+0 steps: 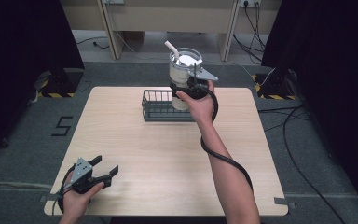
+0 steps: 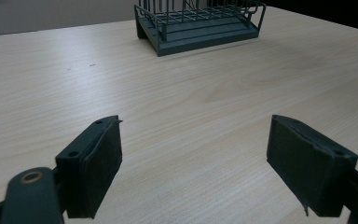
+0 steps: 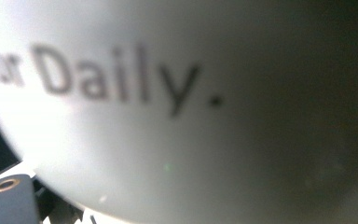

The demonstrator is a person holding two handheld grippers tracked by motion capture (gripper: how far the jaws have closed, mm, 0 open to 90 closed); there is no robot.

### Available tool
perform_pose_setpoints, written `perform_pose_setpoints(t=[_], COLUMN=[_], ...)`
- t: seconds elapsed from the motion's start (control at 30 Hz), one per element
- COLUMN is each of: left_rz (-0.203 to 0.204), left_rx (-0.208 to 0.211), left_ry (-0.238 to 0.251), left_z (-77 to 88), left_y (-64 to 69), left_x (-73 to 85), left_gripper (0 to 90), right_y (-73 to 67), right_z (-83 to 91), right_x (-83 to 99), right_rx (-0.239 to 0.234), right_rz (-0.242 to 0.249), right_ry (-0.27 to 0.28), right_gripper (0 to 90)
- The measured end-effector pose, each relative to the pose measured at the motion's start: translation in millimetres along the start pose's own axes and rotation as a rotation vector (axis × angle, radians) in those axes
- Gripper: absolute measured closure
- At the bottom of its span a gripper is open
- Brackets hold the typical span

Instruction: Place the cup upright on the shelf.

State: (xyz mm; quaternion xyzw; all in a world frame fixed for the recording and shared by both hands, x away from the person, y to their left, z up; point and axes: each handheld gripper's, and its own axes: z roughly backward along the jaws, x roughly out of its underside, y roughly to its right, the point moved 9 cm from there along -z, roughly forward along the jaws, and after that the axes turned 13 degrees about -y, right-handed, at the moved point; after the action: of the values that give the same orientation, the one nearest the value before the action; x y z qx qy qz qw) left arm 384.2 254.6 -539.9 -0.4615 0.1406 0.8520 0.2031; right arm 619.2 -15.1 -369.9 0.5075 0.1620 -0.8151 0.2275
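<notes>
My right gripper [image 1: 192, 87] clamps tall cup [image 1: 182, 77] above wire basket [image 1: 154, 108]; slip risks tipping. Left gripper [image 1: 103, 171] wide, empty.

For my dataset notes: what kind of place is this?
Probably a lab recording station: a bare wooden table flanked by black curtains, with hazard-taped stand bases and loose cables on the grey carpet.
</notes>
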Motion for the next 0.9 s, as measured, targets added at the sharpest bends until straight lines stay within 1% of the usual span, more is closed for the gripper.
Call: perform_pose_setpoints(t=[0.17,0.47,0.9], left_rz=[-0.001,0.001,0.004], left_rx=[0.0,-0.001,0.002], left_ry=[0.001,0.001,0.001], left_z=[-0.2,-0.1,-0.5], left_y=[0.3,-0.3,-0.7], left_x=[-0.2,-0.1,-0.1], left_gripper=[17.4,17.4,17.4], right_y=[1.0,4.8,9.1], right_z=[-4.2,-12.9,-29.2], right_x=[-1.6,-6.2,-7.8], right_rx=[0.003,0.008,0.017], right_rz=[0.006,-0.013,-0.022], right_ry=[-0.008,-0.008,-0.03], right_gripper=[10.1,10.2,10.2])
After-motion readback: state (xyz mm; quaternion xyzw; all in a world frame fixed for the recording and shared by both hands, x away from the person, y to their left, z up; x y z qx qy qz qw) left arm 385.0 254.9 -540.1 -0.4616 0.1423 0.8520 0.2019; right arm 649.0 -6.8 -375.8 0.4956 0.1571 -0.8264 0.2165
